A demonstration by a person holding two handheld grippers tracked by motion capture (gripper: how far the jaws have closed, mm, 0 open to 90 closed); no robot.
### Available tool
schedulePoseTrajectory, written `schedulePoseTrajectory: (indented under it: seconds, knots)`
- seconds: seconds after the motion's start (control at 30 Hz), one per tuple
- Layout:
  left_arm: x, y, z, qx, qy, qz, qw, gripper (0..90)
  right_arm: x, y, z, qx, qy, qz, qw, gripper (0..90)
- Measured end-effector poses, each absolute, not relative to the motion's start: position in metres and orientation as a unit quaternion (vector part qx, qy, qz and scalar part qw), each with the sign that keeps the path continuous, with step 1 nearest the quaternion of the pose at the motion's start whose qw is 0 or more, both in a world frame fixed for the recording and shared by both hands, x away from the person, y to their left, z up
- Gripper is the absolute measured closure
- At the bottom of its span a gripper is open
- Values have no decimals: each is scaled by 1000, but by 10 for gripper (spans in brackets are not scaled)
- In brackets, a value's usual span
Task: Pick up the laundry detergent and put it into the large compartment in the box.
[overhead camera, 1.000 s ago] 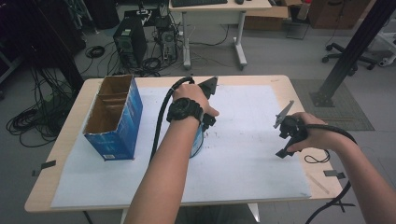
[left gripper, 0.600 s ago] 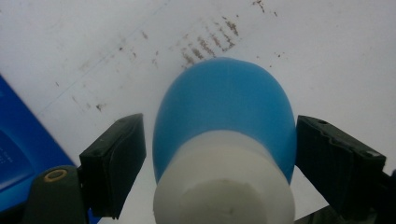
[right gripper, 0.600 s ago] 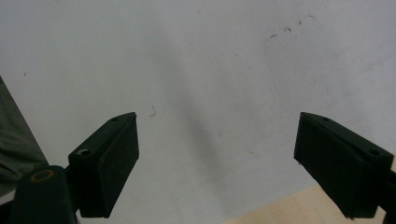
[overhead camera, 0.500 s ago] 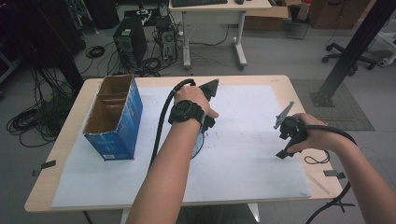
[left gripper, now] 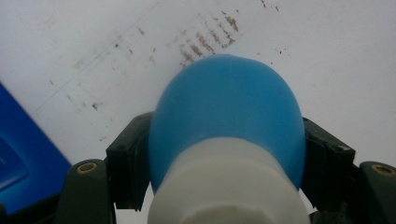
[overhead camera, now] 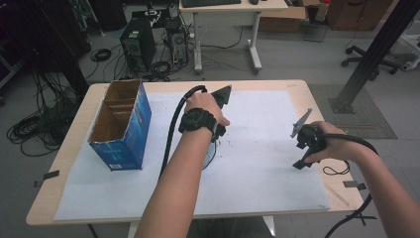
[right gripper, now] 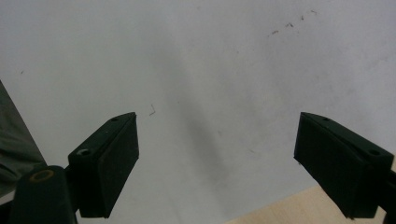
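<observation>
Blue cardboard box [overhead camera: 121,126], open at the top, stands at the left of the high view on the white sheet [overhead camera: 257,163]. Centre frame, your left gripper [overhead camera: 214,141] points down at the sheet. In the left gripper view its jaws have just been closing and now pinch the blue-and-white bulb [left gripper: 229,135] from both sides. Over at the right, your right gripper [right gripper: 219,158] hovers above the sheet near the table edge [right gripper: 280,207], jaws spread wide, nothing between them.
</observation>
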State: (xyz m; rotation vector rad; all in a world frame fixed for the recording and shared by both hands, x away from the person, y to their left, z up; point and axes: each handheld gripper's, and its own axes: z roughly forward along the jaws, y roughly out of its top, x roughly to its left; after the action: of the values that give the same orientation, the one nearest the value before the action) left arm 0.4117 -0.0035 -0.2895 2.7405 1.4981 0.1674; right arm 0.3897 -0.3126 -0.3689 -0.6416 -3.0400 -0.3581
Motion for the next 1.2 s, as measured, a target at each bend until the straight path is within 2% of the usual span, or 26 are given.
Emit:
schedulePoseTrajectory:
  seconds: [0.23, 1.2]
  knots:
    - [412, -4, -290, 876, 480, 53, 3, 352, 390, -312, -370, -204, -972, -114, 8, 138]
    - [416, 1, -288, 873, 487, 30, 13, 374, 391, -309, -366, -204, -973, -109, 8, 139]
